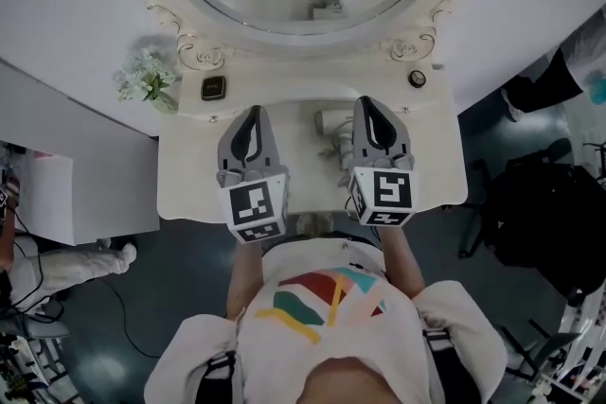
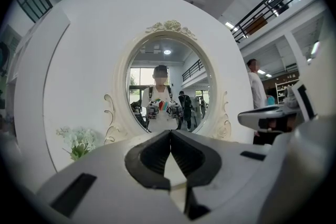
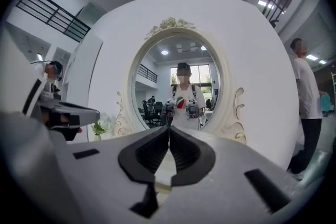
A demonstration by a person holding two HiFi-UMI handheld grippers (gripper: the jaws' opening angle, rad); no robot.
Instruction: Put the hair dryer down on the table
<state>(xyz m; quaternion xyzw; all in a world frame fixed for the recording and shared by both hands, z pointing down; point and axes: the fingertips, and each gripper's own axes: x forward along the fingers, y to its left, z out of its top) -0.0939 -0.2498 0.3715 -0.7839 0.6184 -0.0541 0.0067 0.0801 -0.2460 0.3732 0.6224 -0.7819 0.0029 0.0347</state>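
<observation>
Left gripper (image 1: 253, 112) and right gripper (image 1: 366, 102) both have their jaws pressed together on nothing, the white hair dryer (image 1: 333, 122) lying on the dressing table (image 1: 189, 177) just left of the right jaws, and a vase (image 1: 165, 101) of white flowers (image 1: 144, 76) stands left of the left jaws.

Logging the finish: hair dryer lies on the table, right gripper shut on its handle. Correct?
No: the hair dryer lies on the table, but the right gripper is shut on nothing; the right gripper view shows its jaws together, empty.

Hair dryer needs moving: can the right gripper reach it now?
Probably yes: the hair dryer lies on the table just beside the right gripper, nothing between; its shut jaws must open first.
</observation>
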